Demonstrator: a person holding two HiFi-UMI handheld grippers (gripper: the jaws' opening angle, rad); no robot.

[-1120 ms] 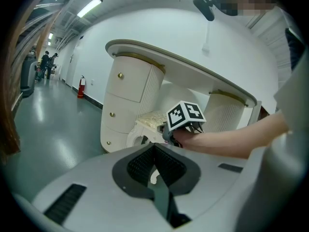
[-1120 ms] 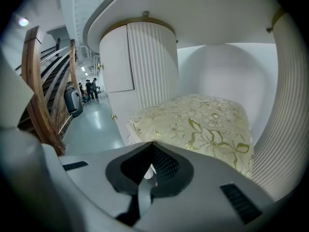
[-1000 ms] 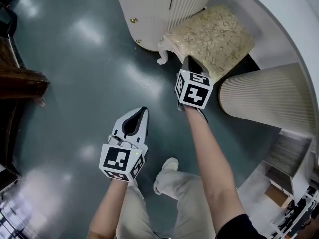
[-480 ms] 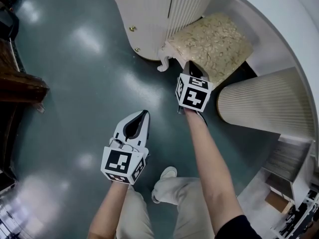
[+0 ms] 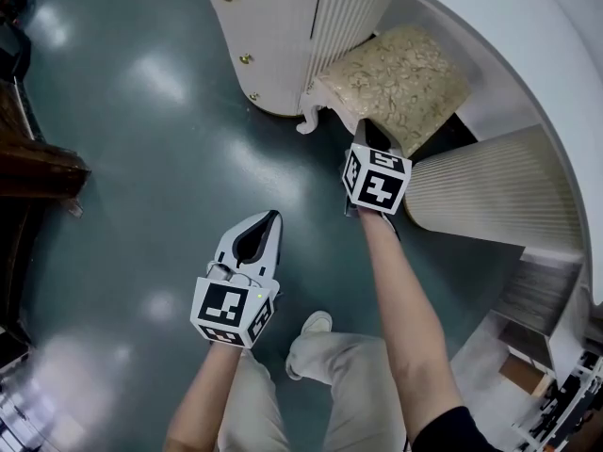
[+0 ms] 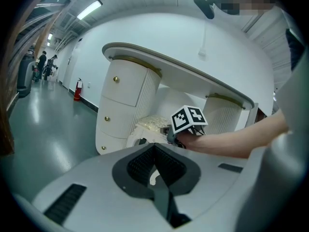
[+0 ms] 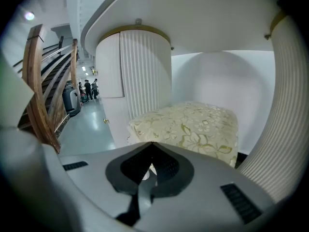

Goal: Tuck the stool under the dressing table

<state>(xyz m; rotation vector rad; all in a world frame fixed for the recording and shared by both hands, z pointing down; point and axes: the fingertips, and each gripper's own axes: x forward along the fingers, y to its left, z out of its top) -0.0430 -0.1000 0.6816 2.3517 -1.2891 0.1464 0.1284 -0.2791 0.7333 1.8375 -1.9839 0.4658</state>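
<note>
The stool [image 5: 396, 73], with a cream floral cushion and carved white legs, stands partly beneath the white curved dressing table top [image 5: 509, 26], between the drawer pedestal [image 5: 273, 26] and the ribbed pedestal [image 5: 480, 196]. My right gripper [image 5: 369, 128] is shut and empty, its tip at the stool's near edge; whether it touches is unclear. In the right gripper view the cushion [image 7: 193, 124] fills the space just beyond the shut right gripper [image 7: 152, 143]. My left gripper [image 5: 271, 217] hangs shut and empty over the floor, well short of the stool. The left gripper [image 6: 154, 144] faces the stool [image 6: 152, 123].
Dark wooden furniture [image 5: 38, 168] lines the left edge. The glossy grey-green floor [image 5: 141, 158] stretches in front of the table. The person's legs and a shoe [image 5: 311, 332] are below the grippers. White shelving [image 5: 546, 365] sits at the lower right.
The right gripper has moved forward towards the table, and the stool sits slightly deeper between the pedestals. The left gripper has stayed about where it was.
</note>
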